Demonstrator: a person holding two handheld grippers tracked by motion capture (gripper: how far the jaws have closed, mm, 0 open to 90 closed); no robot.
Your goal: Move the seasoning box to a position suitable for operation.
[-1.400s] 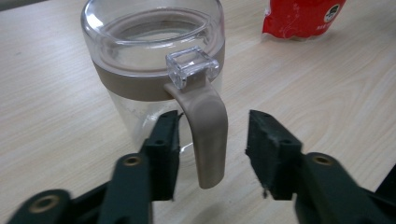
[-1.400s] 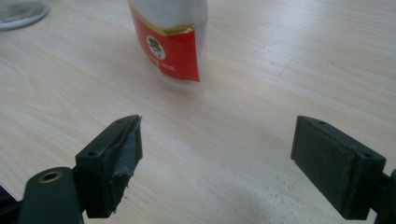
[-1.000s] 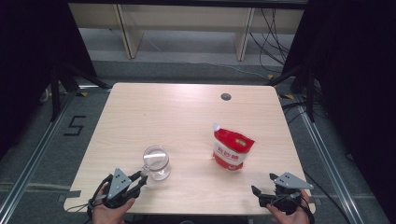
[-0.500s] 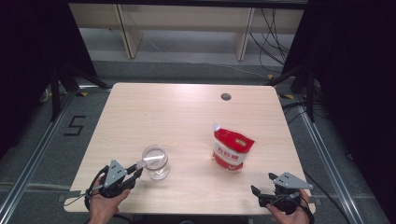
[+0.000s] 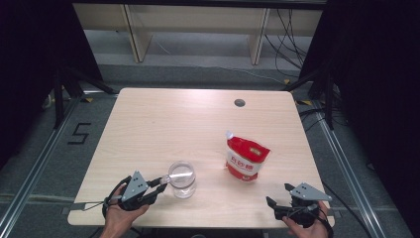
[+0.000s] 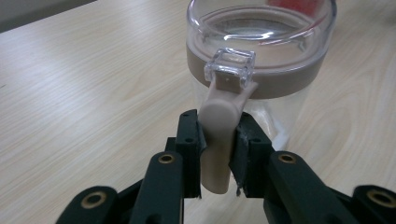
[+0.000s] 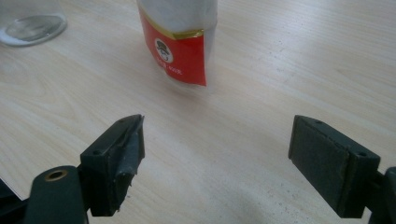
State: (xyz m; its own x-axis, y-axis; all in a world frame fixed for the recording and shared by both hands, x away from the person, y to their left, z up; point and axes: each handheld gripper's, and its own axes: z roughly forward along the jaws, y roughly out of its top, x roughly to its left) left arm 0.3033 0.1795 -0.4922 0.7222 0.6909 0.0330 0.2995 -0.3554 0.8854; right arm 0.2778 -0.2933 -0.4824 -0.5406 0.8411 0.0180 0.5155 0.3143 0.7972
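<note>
My left gripper (image 6: pixel 215 140), held low and level near the table's (image 5: pixel 148 124) front edge, clamps the beige latch tab (image 6: pixel 218 135) of the clear lidded plastic jar (image 5: pixel 182 178), while my right gripper (image 7: pixel 215 158) rests wide open at the front right corner.

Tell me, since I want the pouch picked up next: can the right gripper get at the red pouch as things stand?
Probably yes. The right gripper is open and faces the red pouch across bare table; nothing lies between them.
</note>
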